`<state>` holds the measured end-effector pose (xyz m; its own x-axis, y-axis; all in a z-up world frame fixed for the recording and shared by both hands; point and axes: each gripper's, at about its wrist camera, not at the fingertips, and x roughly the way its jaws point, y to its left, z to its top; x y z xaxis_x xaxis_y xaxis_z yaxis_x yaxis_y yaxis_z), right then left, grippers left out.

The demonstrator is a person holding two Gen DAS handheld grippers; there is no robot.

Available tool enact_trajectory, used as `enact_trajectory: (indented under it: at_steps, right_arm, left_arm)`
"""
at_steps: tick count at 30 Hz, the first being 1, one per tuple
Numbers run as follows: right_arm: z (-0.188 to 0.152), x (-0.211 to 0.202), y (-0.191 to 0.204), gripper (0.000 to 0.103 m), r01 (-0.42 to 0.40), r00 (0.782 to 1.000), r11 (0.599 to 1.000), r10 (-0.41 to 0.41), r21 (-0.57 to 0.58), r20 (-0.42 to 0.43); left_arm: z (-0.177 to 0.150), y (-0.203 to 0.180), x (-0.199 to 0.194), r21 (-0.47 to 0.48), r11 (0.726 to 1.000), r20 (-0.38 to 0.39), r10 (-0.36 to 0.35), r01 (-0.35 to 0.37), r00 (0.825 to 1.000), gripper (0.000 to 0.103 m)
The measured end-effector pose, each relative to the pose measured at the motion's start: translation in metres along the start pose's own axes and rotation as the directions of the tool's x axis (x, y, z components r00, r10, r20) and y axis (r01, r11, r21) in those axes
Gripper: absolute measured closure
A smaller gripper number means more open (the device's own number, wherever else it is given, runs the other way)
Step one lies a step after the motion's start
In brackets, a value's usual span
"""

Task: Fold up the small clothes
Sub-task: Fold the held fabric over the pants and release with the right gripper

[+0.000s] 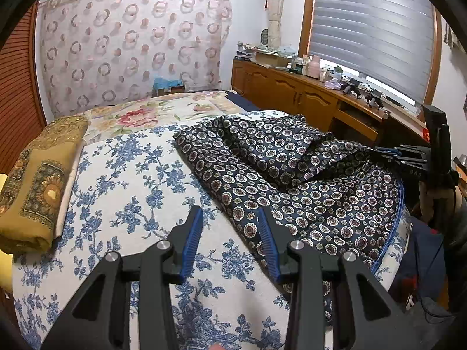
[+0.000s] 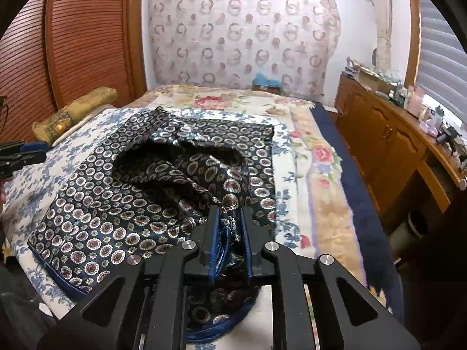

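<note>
Item: navy patterned garment (image 2: pixel 122 204), glossy, thin and limp, judged light and slippery; lies rumpled on the blue-floral bedspread (image 1: pixel 122 175) toward the bed's right edge, one corner drawn up. Right gripper (image 2: pixel 230 227): a bunched corner with piped hem sits between its narrowly parted jaws, pads apparently slack on it. Left gripper (image 1: pixel 230 233): half open, empty, over the garment's left edge. Best taken at hems and corners.
</note>
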<state>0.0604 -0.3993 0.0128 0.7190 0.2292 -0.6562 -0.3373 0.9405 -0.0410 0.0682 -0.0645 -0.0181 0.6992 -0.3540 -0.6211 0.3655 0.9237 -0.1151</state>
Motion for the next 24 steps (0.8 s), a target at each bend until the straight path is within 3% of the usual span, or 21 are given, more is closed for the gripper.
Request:
enact_trajectory:
  at_steps: [3,6,16,24]
  right_arm:
    - [0.004,-0.004,-0.001,0.067,0.032,0.999,0.999,-0.032,-0.011,0.008]
    - [0.011,-0.007,0.003,0.059,0.041,0.999,0.999,-0.040,-0.017,0.025]
    - [0.048,0.005,0.035,0.055,-0.014,0.999,0.996,0.018,-0.093,0.045]
    - [0.059,0.065,0.086,0.049,-0.136,0.989,0.963,0.117,-0.234,-0.095]
  left_arm:
    - [0.000,-0.001,0.001,0.003,1.000,0.000,-0.001,0.001,1.000,0.065]
    - [-0.001,-0.001,0.002,0.007,1.000,-0.007,0.001,-0.001,1.000,0.065]
    - [-0.001,-0.002,-0.001,0.015,1.000,-0.011,0.000,0.000,1.000,0.065]
    - [-0.002,-0.001,0.003,0.016,1.000,-0.035,0.000,0.001,0.999,0.065]
